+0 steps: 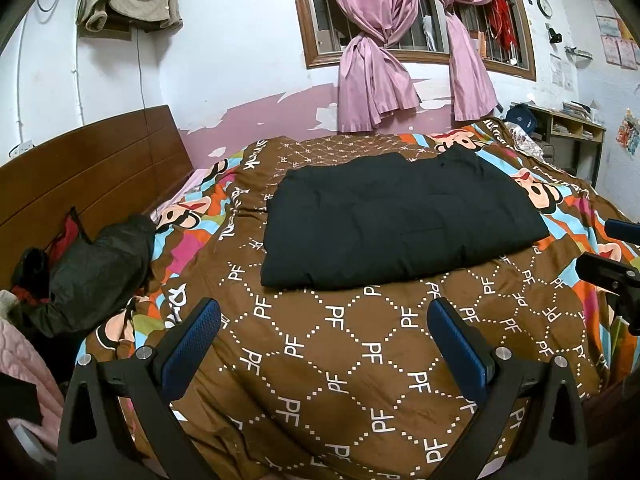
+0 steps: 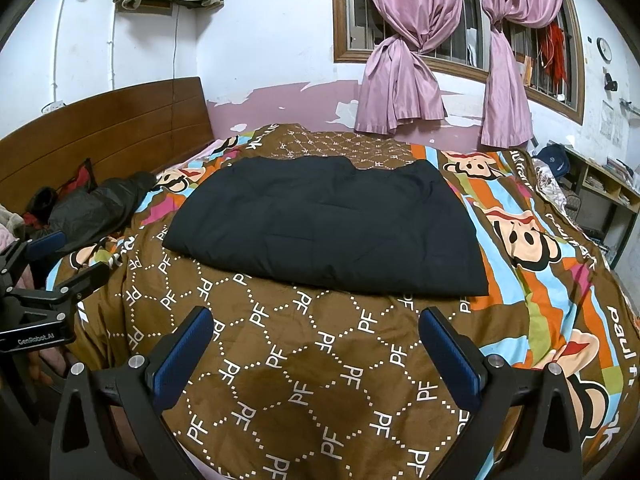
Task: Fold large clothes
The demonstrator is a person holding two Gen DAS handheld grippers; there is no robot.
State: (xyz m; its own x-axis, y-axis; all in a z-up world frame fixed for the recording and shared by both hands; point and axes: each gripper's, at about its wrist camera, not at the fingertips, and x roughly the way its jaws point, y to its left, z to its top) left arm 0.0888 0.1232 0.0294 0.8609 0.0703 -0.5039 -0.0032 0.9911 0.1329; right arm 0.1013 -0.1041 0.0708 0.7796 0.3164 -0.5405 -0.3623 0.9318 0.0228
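Observation:
A large black garment lies folded into a flat rectangle on the brown patterned bedspread; it also shows in the right wrist view. My left gripper is open and empty, held above the bedspread just short of the garment's near edge. My right gripper is open and empty, also short of the near edge. The right gripper shows at the right edge of the left wrist view, and the left gripper shows at the left of the right wrist view.
A dark jacket with red items lies heaped at the left by the wooden headboard. Pink curtains hang at the window behind the bed. A shelf stands at the far right. Pink fabric lies at the left edge.

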